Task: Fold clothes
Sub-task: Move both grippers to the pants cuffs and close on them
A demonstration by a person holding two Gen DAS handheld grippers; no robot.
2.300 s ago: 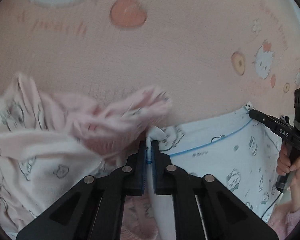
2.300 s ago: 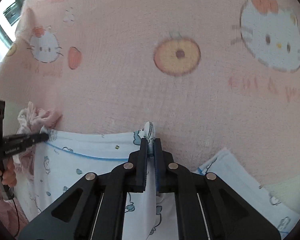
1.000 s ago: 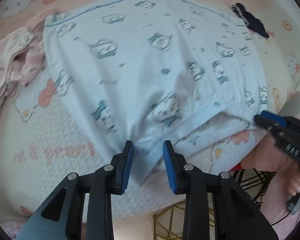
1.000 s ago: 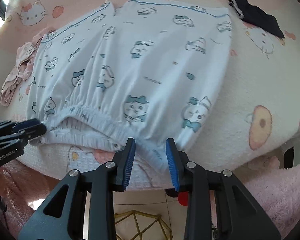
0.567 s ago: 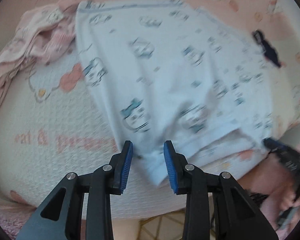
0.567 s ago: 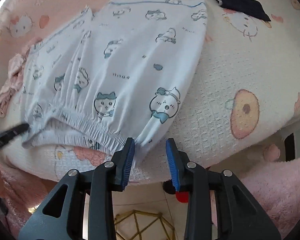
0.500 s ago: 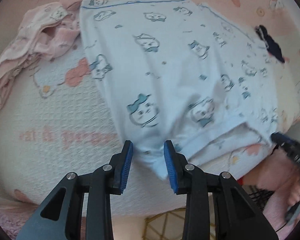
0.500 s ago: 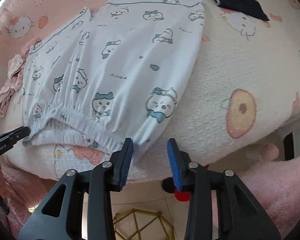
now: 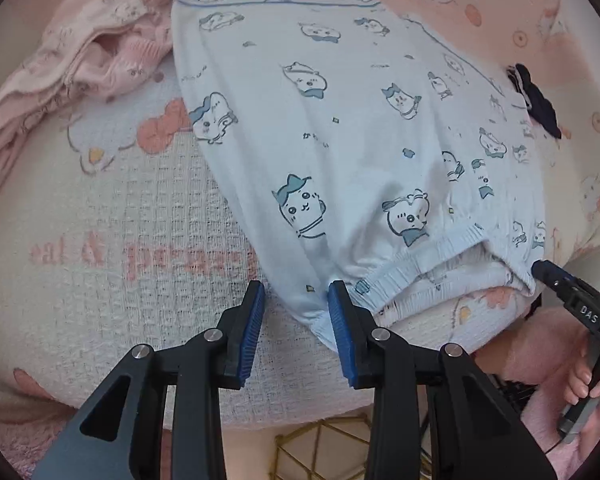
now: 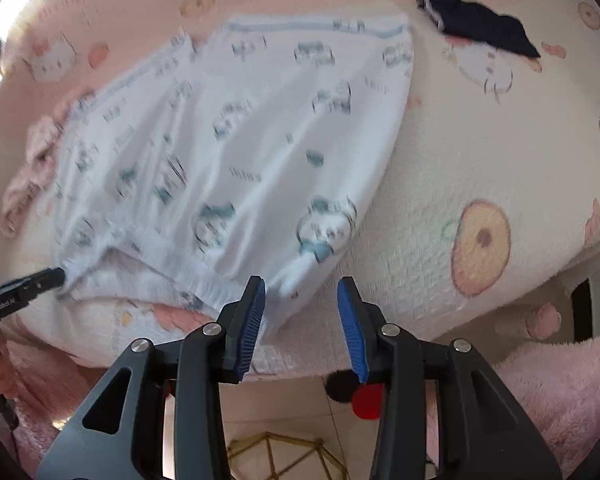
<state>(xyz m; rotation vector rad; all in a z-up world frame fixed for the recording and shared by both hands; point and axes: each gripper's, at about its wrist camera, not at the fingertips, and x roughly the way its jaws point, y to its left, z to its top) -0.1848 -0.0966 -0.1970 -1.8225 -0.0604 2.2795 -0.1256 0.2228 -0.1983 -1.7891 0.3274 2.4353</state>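
Left gripper [image 9: 296,308]: your 2 blue-padded jaws are spread, pads off the cloth, with 1 waistband corner of the pale-blue cartoon-print pyjama shorts [image 9: 340,128] lying between them. Right gripper [image 10: 302,306]: jaws apart, nothing pinched; the other waistband corner sits just inside the left pad, not clamped.

Shorts lie flat on the pink-and-cream cartoon-cat waffle blanket [image 9: 140,220], elastic waistband toward you at the bed edge, leg hems at the far side. Right view is motion-blurred, so print detail there is unreadable.

Crumpled pink printed garment [image 9: 80,68] sits just beside the shorts' far left hem, touching it. Small dark navy garment [image 10: 480,28] lies near the far right hem, apart from it.

Below the bed edge: tiled floor with a gold wire frame [image 10: 284,456] and a red object [image 10: 366,398].
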